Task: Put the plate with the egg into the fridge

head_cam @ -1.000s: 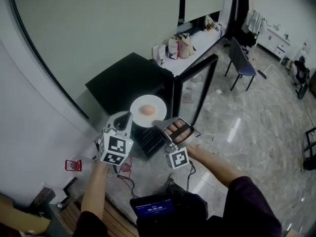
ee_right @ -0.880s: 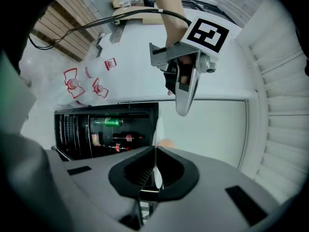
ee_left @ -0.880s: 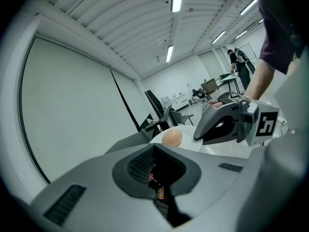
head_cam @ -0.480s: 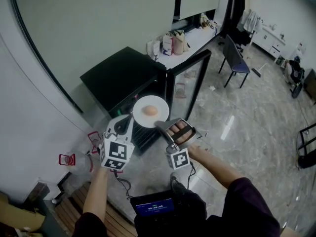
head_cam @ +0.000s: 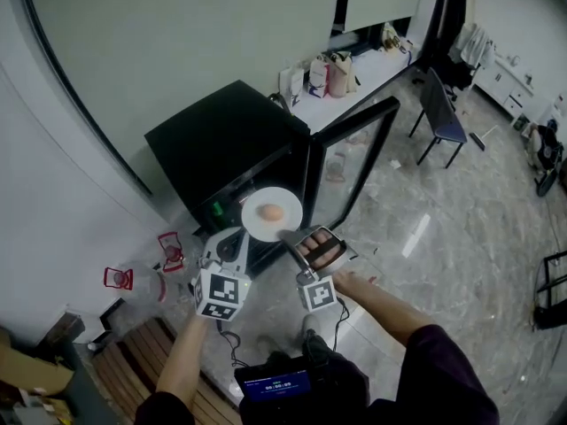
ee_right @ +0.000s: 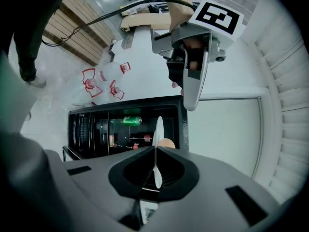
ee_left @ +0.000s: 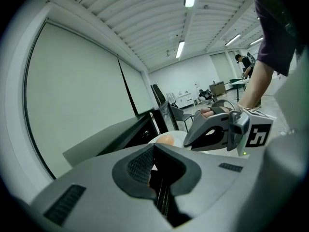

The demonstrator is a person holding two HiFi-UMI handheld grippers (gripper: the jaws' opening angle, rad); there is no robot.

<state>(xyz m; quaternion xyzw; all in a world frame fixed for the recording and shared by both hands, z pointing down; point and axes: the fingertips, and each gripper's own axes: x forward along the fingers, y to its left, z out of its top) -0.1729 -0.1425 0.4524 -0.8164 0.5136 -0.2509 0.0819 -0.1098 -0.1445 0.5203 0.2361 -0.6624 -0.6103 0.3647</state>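
The left gripper (head_cam: 239,235) has its fingers pinched narrow on the left rim of the round white plate (head_cam: 258,223), which is held up between the two sets of fingertips. A brown egg (head_cam: 273,212) sits near the plate's middle, just beyond both fingertips. The right gripper (head_cam: 287,235) clamps the plate's near right rim, its fingers almost together on the thin edge. Just past the fingertips stands the black fridge (head_cam: 221,140), its glass door (head_cam: 354,162) swung open to the right of the fingers. A green can (ee_right: 126,121) lies on a shelf inside.

Glossy white plate (head_cam: 258,221); matt black fridge (head_cam: 221,135); polished stone-look floor (head_cam: 443,228).
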